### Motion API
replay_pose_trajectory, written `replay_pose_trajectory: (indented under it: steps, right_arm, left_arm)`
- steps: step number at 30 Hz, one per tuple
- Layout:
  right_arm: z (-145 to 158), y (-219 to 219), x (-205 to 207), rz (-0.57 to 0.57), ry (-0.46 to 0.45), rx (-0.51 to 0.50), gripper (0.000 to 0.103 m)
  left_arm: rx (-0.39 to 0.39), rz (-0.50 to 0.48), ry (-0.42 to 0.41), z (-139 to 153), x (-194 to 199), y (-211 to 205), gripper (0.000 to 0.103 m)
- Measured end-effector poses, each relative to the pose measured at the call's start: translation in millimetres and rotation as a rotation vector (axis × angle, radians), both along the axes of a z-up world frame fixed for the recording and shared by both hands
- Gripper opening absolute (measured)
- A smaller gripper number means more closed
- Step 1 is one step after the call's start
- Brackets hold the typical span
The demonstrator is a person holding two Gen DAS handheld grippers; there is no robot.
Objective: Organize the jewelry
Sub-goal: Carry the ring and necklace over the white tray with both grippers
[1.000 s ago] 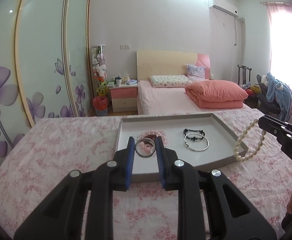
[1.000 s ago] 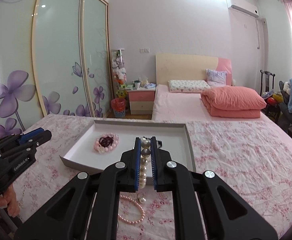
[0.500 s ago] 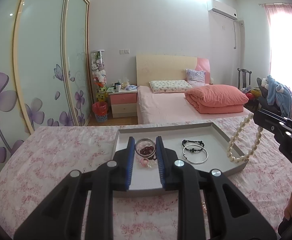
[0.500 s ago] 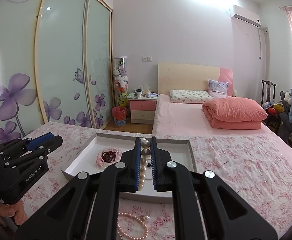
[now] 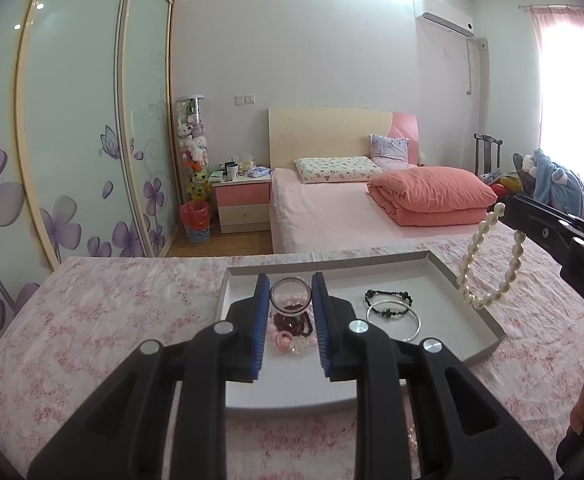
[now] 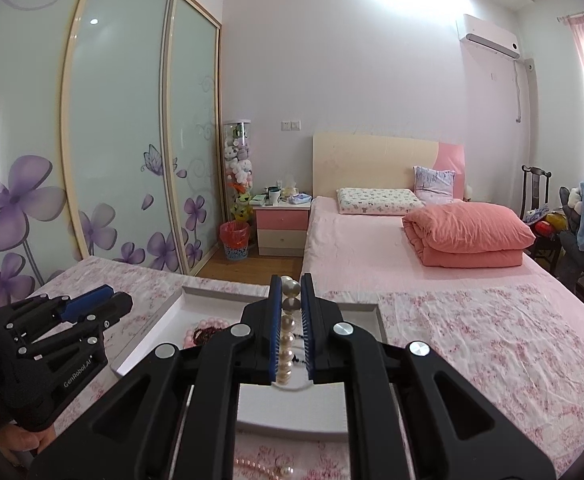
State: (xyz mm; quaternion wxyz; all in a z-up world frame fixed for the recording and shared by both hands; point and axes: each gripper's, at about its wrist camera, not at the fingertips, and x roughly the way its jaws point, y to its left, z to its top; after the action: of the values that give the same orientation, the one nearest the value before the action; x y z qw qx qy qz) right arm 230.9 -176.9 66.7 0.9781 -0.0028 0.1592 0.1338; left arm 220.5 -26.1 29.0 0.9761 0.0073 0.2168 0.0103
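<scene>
My left gripper [image 5: 290, 282] is shut on a clear glass bangle [image 5: 290, 295], held upright over the grey tray [image 5: 471, 320]. Under it in the tray lie a dark red bead bracelet [image 5: 292, 323] and a pink bead bracelet [image 5: 288, 340], with a black bead bracelet [image 5: 387, 304] and a silver bangle [image 5: 393, 322] to their right. My right gripper [image 6: 291, 280] is shut on a white pearl bracelet [image 6: 290, 324]. In the left wrist view the pearl bracelet [image 5: 487, 268] hangs in a loop from the right gripper [image 5: 511, 210], above the tray's right rim.
The tray rests on a pink floral bedspread [image 5: 92, 312]. A pink bead strand [image 6: 264, 468] lies on the bedspread in front of the tray. My left gripper [image 6: 120, 298] shows at the left of the right wrist view. A bed, a nightstand and wardrobe doors stand behind.
Both grippers have drawn back from the tray with their loads. The pearl loop hangs higher over the tray's right rim. The clear bangle now sits over the dark red beads.
</scene>
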Motion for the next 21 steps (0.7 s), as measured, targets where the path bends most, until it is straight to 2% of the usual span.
replay_pose_trajectory:
  steps: [8, 21]
  right_arm:
    - [-8, 8, 27, 0.000, 0.029, 0.005, 0.011]
    - [-54, 18, 78, 0.004, 0.188, -0.002, 0.011]
  left_arm:
    - [-0.023, 0.005, 0.017, -6, 33, 6, 0.022]
    - [-0.031, 0.001, 0.120, -44, 81, 4, 0.022]
